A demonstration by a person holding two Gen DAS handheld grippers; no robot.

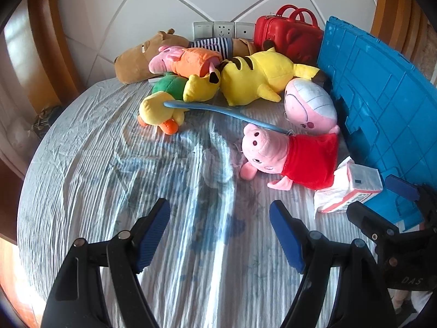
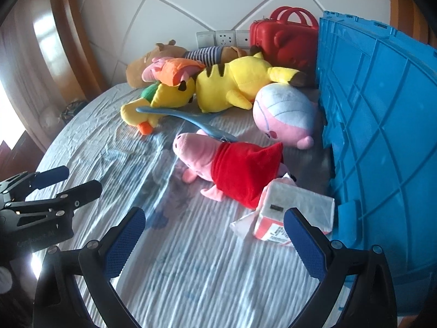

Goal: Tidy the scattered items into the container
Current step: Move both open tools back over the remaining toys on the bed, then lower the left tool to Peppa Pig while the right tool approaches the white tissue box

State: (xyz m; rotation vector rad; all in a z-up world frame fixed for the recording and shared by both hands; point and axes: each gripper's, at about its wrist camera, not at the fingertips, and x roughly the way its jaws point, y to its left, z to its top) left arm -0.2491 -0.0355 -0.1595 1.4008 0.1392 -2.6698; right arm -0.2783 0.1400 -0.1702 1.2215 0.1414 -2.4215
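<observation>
Both tools are held wide apart and empty: the left gripper (image 1: 220, 235) and the right gripper (image 2: 214, 239) hover over bare striped bedsheet (image 1: 109, 164). The blue crate (image 2: 382, 136), taken as the container, stands along the right side of the bed. Just beside its wall lies a tissue pack (image 2: 289, 213); next out from the crate is the pig plush in a red dress (image 2: 232, 169), with a blue hanger (image 1: 218, 112) touching its snout, and farther from the crate a heap of toys including the yellow plush (image 1: 256, 76). The pig plush is judged light, soft and compressible, unlikely to slip or break; a hold across the dressed torso seems soundest. The crate's top rim is shown only by the right wrist view, and its interior by neither.
</observation>
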